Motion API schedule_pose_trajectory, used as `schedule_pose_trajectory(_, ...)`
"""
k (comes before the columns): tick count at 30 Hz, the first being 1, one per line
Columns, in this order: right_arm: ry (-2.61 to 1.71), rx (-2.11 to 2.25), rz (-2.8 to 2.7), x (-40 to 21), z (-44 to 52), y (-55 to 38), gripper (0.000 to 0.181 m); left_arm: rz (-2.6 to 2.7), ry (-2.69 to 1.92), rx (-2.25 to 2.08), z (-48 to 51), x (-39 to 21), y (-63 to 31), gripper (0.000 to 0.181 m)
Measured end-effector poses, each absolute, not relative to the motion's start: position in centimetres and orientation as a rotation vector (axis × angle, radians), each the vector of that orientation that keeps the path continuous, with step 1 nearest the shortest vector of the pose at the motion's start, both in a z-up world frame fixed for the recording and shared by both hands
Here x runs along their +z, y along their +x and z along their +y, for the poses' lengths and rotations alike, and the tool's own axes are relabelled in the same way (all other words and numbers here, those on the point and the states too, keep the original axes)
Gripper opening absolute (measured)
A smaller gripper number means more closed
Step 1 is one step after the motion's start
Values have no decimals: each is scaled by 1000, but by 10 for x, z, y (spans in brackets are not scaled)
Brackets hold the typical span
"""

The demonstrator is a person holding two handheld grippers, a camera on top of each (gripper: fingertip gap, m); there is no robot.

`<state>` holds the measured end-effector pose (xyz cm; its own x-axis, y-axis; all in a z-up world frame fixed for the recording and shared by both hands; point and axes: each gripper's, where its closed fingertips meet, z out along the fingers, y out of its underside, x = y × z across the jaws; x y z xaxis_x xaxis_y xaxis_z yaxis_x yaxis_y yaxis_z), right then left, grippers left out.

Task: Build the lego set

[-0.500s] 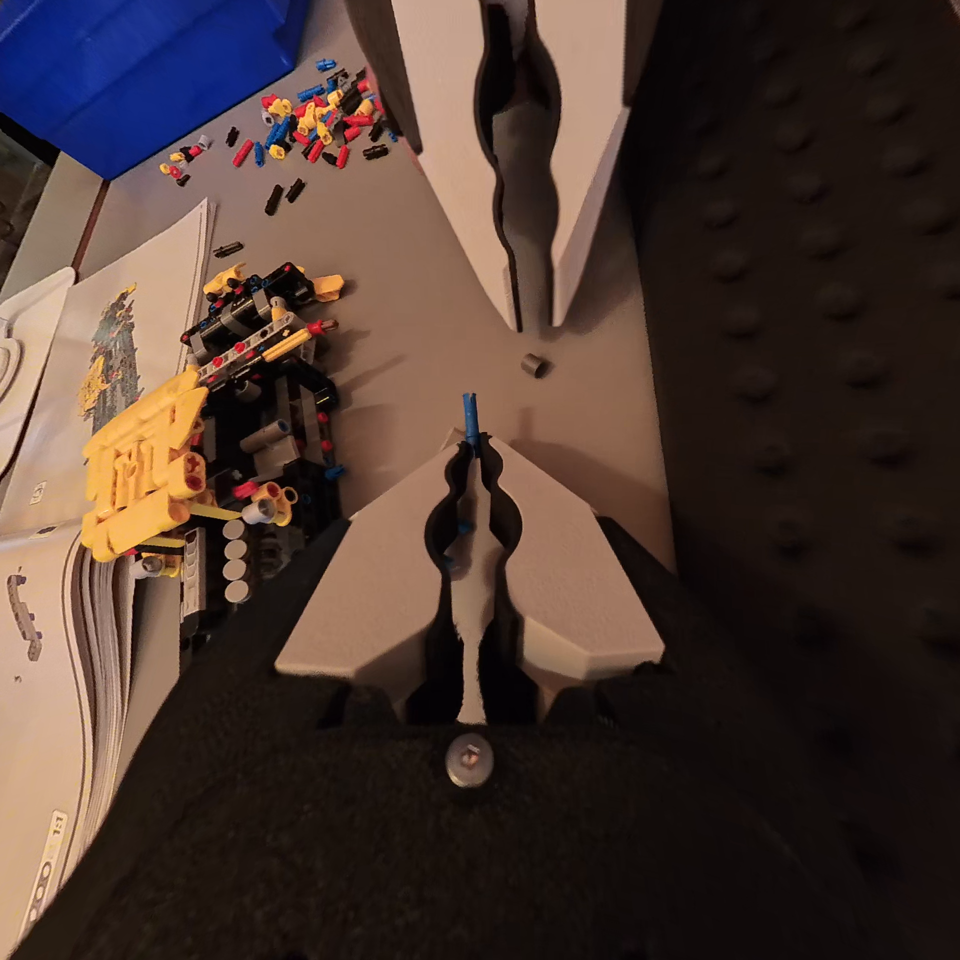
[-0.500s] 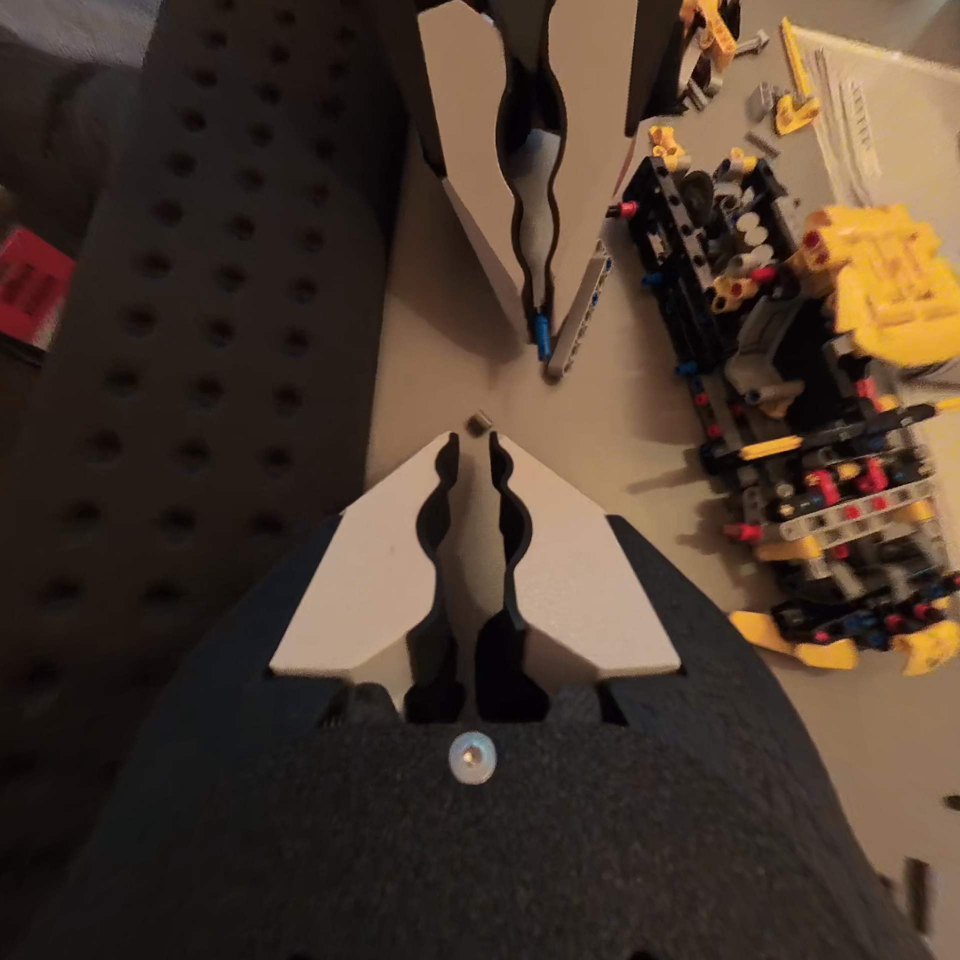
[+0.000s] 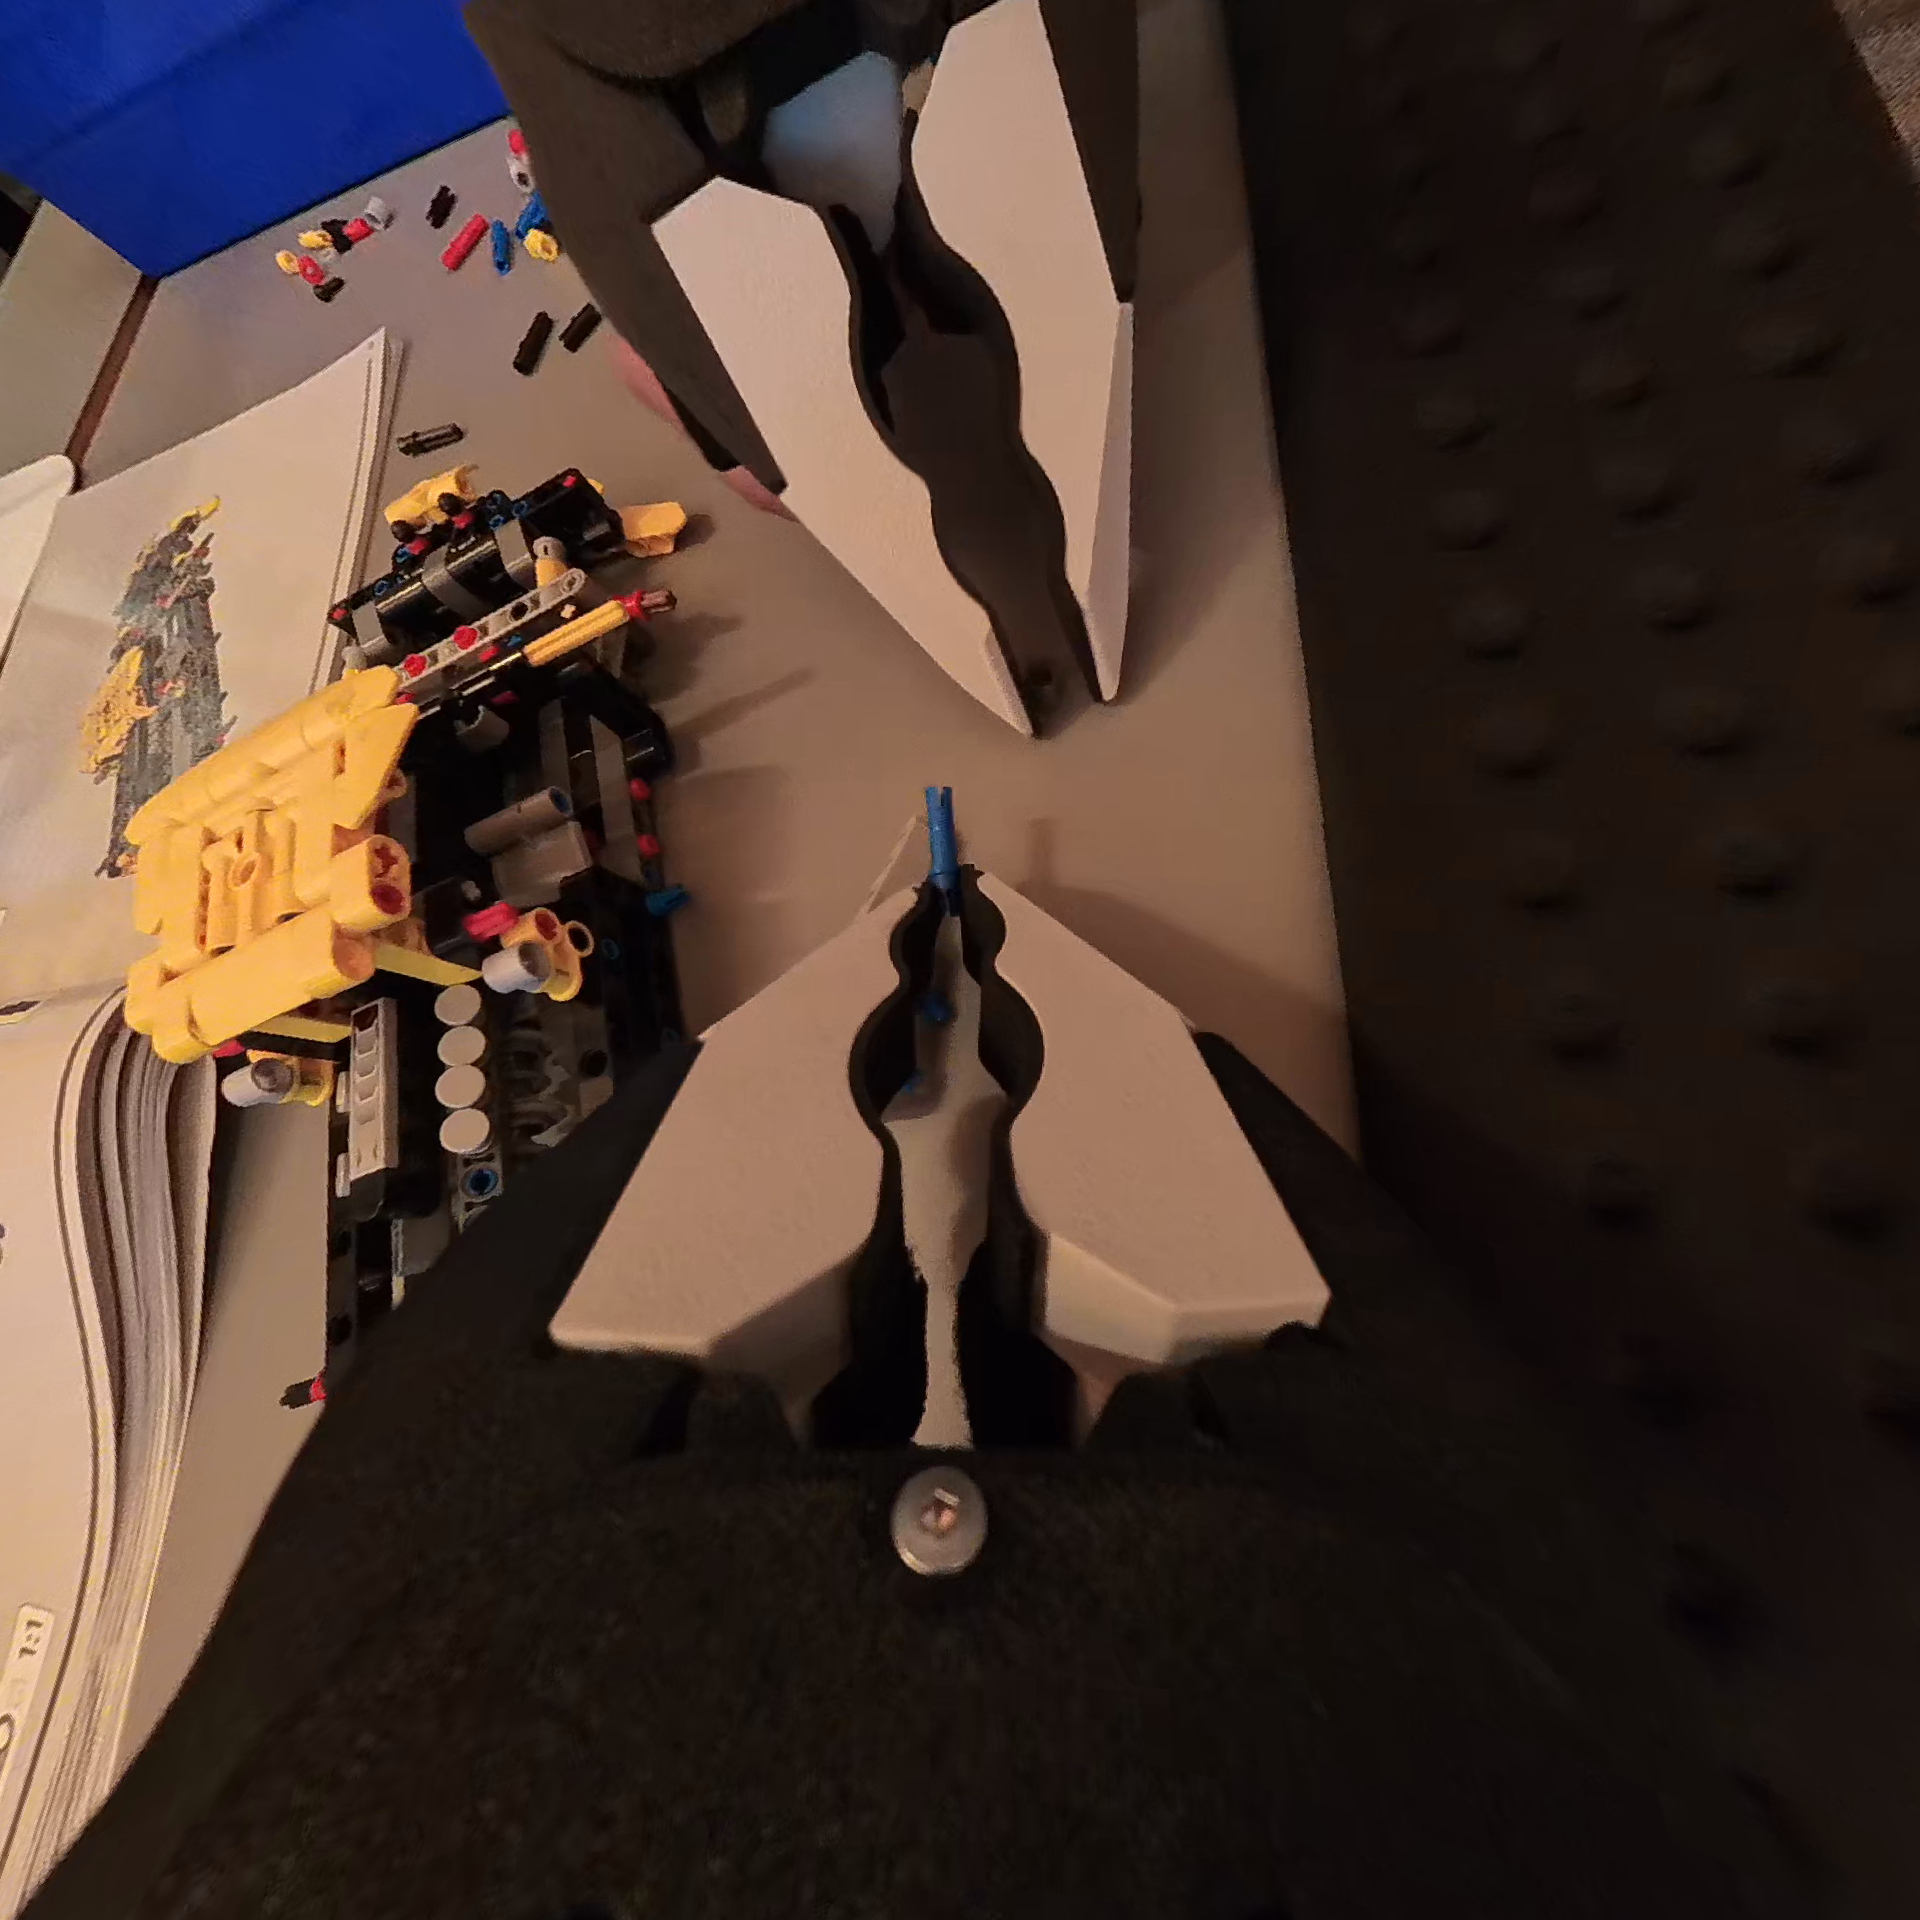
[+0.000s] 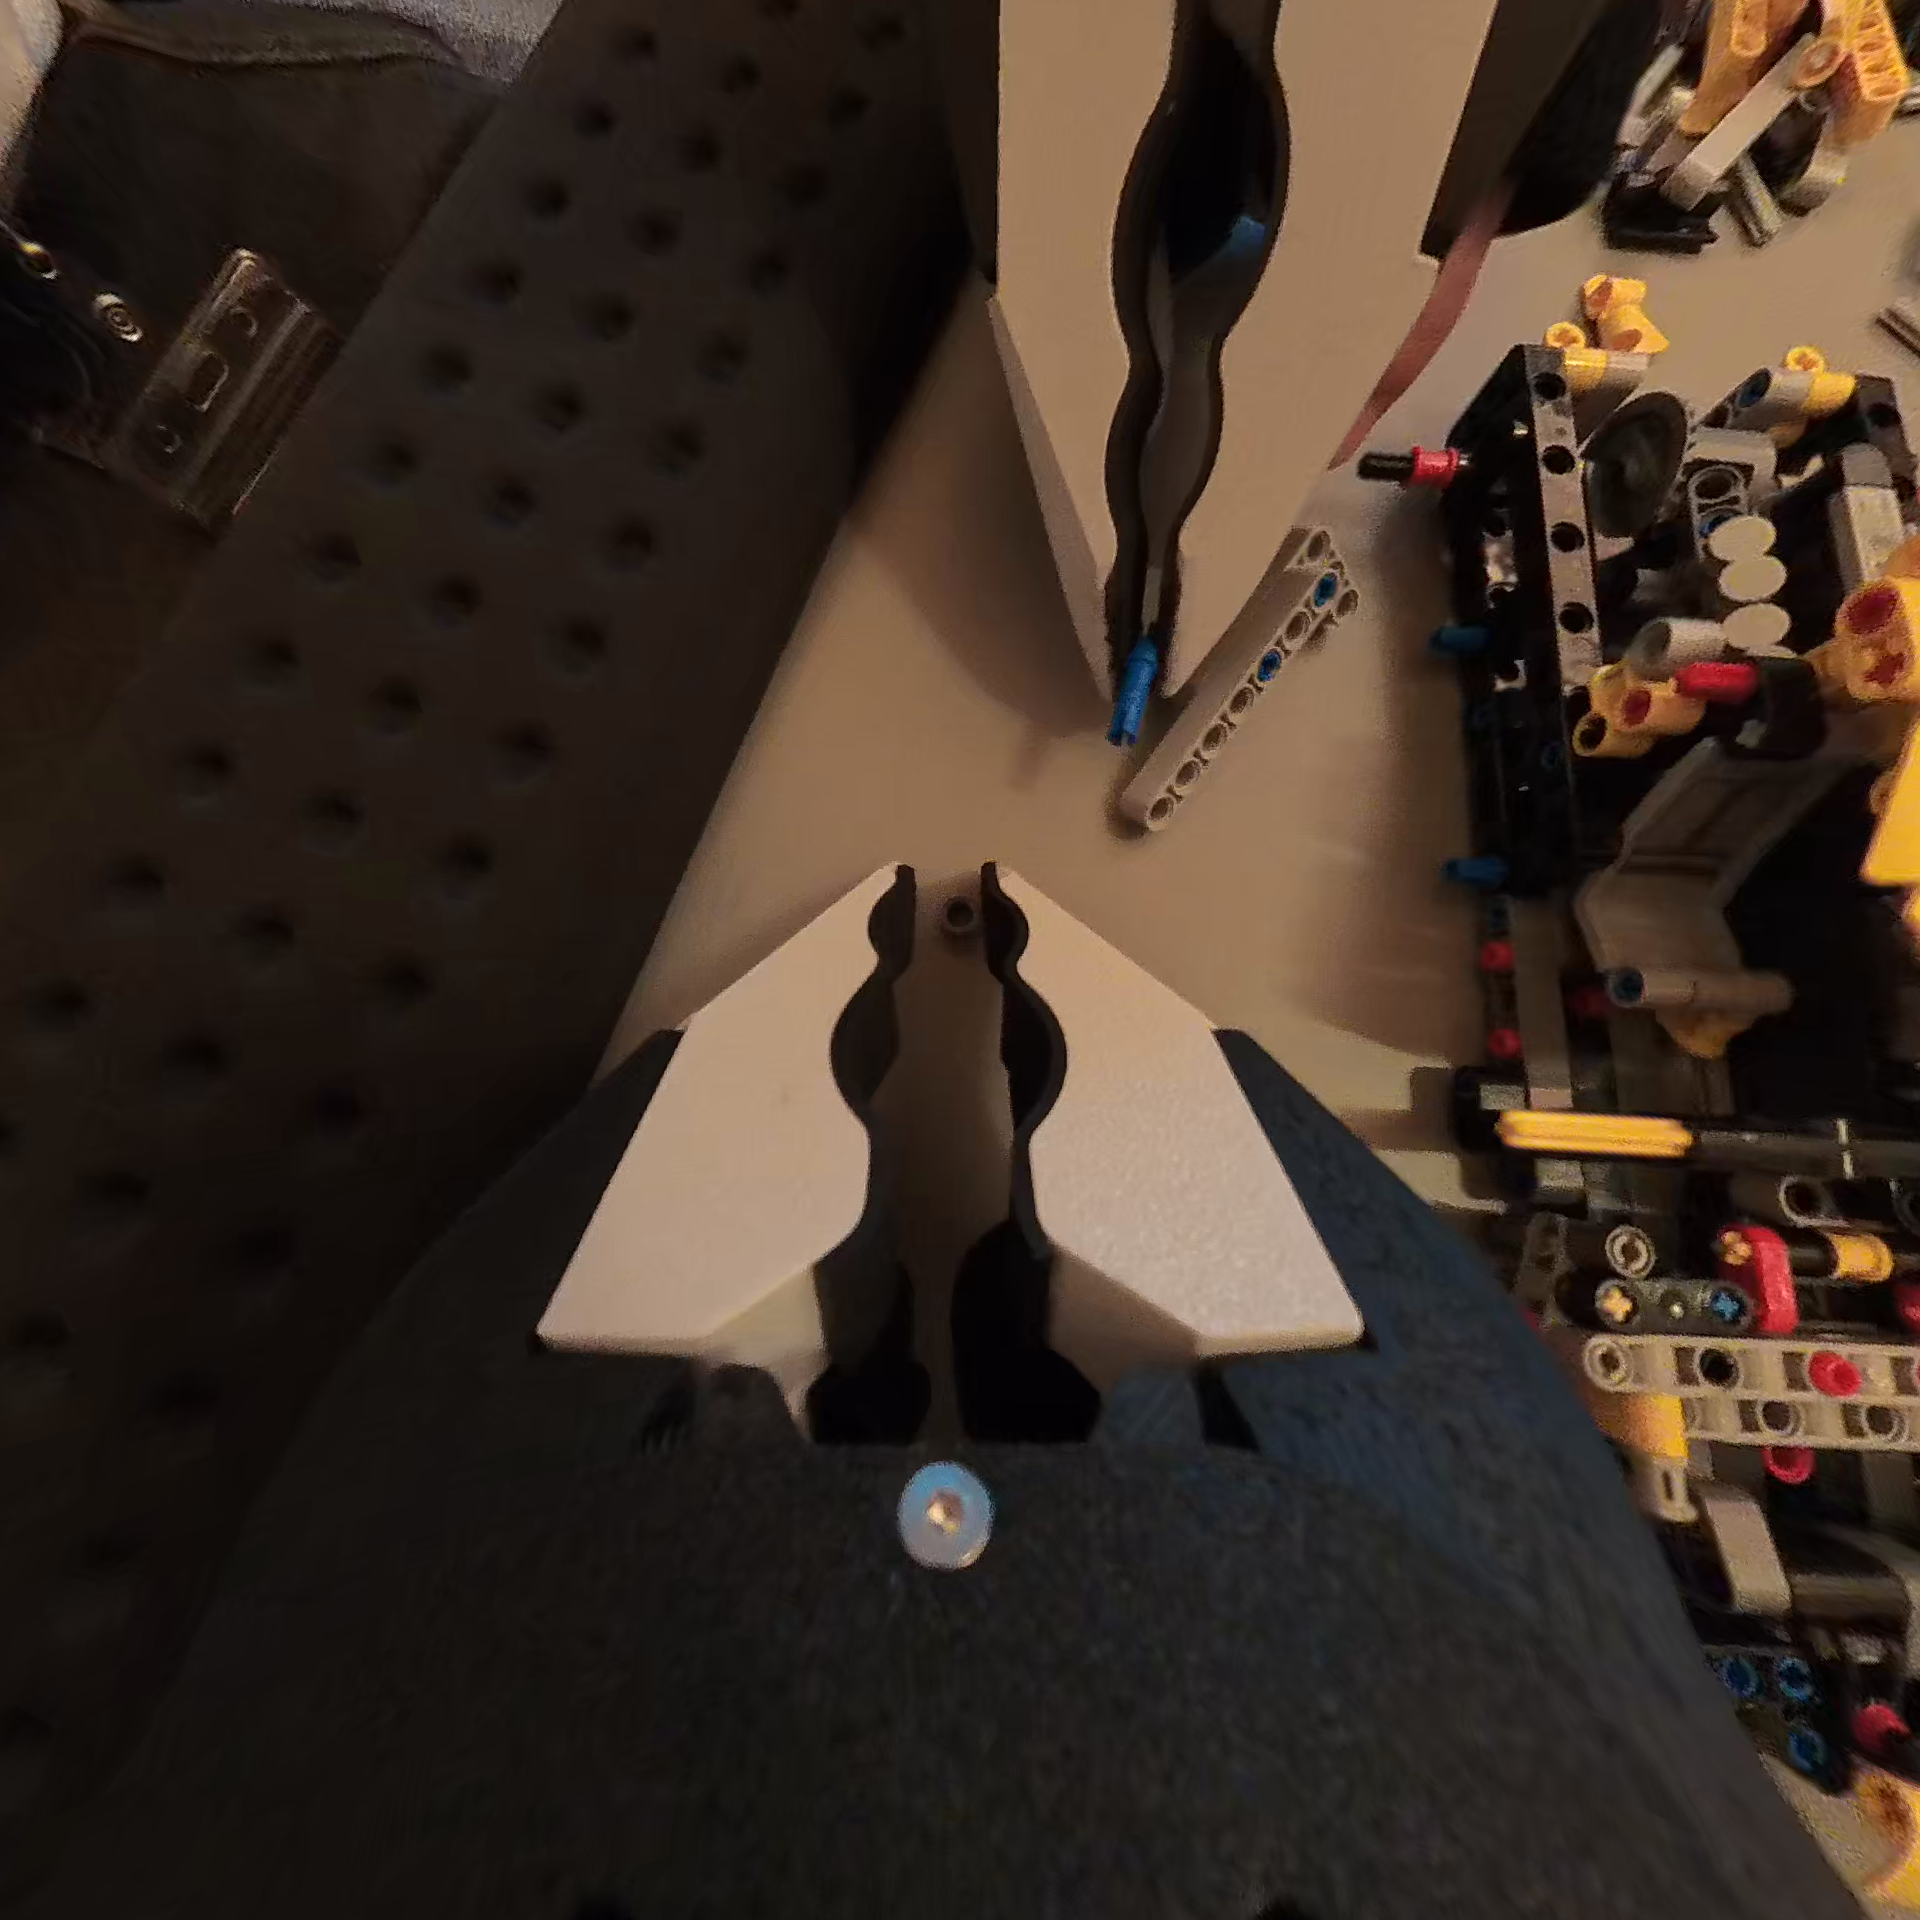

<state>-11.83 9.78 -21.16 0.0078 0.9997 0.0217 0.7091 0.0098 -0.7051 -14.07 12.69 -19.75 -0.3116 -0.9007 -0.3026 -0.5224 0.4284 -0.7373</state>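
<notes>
Here my left gripper [image 3: 943, 883] is clamped on a blue pin [image 3: 939, 831]; my right gripper [image 4: 945, 883] stands apart around a small grey bush [image 4: 957, 913], the half-built lego model [image 3: 488, 831] left of both.

Dim warm light over a grey table [image 3: 1143, 831].

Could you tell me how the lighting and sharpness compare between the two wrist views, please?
Left wrist view: dim warm light, blue pin sharp, booklet edges smeared. Right wrist view: same amber cast, small grey bush between the open jaws fairly crisp, vehicle model blurred toward the right edge.
</notes>
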Motion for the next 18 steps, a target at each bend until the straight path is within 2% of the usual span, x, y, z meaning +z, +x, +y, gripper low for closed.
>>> schedule_pose_trajectory(2,-1740,688,-1728,-212,100,-116,7,1982,-1193,-684,125,-198,-140,4)
schedule_pose_trajectory(18,-1807,572,-1660,-212,103,-107,7,2023,-1158,-678,114,-203,-139,4)
